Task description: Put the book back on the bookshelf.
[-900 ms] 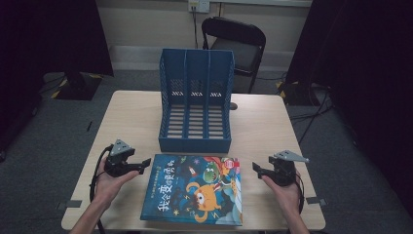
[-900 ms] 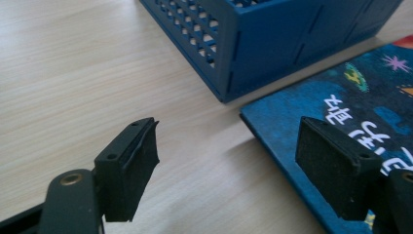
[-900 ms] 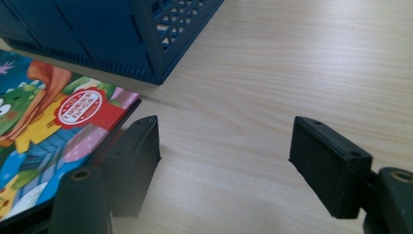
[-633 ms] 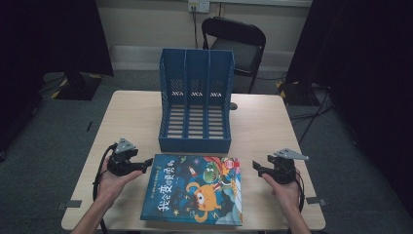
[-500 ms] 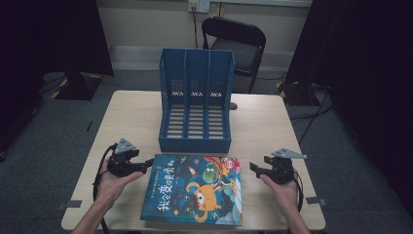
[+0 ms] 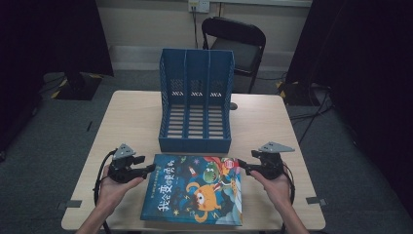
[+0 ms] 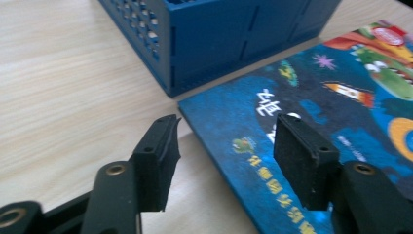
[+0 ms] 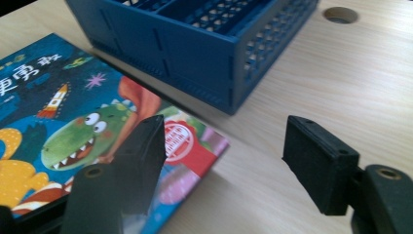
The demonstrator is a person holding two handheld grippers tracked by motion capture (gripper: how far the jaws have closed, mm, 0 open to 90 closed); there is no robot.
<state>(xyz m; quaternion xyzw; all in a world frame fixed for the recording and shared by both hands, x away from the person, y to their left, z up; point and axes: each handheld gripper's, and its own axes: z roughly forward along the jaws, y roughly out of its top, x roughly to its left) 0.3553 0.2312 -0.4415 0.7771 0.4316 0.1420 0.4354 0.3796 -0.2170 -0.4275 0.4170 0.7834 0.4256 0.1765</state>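
I am holding both grippers low over the table [image 6: 122, 112], one at each far corner of the picture book [image 6: 195, 190]. The book is lying flat along the table's near edge, just in front of the blue file rack [image 6: 196, 105], its long axis running left to right between my hands.

My left gripper [image 6: 150, 168] is standing partly open with nothing gripped. The book's far-left corner is sitting between its jaws, the pads clear of it. My right gripper [image 6: 242, 165] is likewise partly open and empty, straddling the far-right corner. Both are pointing inward at the book. Both hands are about equally close, so I am judging a two-sided pinch comes next.
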